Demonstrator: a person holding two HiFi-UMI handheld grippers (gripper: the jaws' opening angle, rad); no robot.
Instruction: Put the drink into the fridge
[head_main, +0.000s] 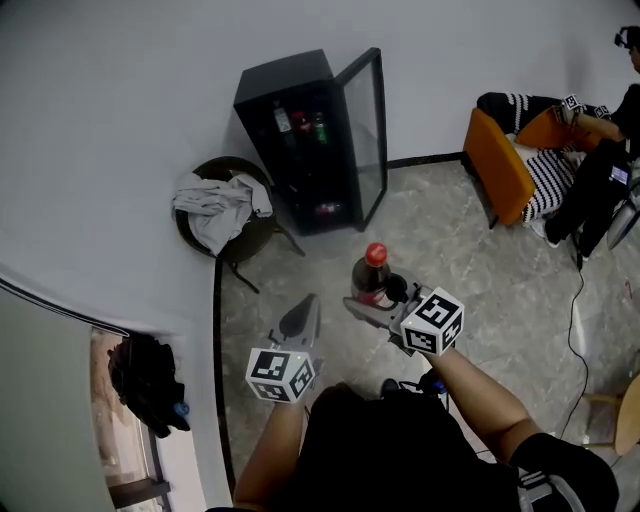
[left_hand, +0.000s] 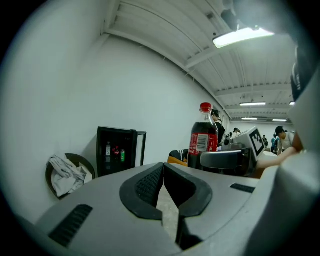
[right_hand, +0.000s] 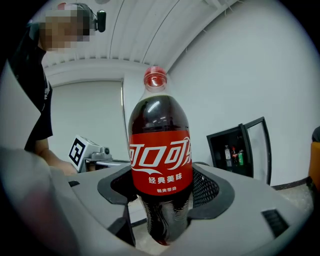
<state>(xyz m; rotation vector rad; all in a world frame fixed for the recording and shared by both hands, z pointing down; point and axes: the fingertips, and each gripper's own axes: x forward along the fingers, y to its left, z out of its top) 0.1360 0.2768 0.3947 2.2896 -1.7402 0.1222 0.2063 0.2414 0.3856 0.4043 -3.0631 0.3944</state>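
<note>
Right gripper (head_main: 370, 302) is clamping the upright red-capped dark plastic cola bottle (head_main: 373, 275), well short of the open black glass-door fridge (head_main: 300, 130) ahead; left gripper (head_main: 306, 303) is hanging closed, empty, farther from it.

The scene is viewed steeply from above in the head view; the fridge (head_main: 300, 140) (door open), shared by all three views, is faced from low and afar by both gripper views.

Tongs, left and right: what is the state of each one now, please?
Left tongs: closed, nothing between them.
Right tongs: closed on the cola bottle, which stands upright.
</note>
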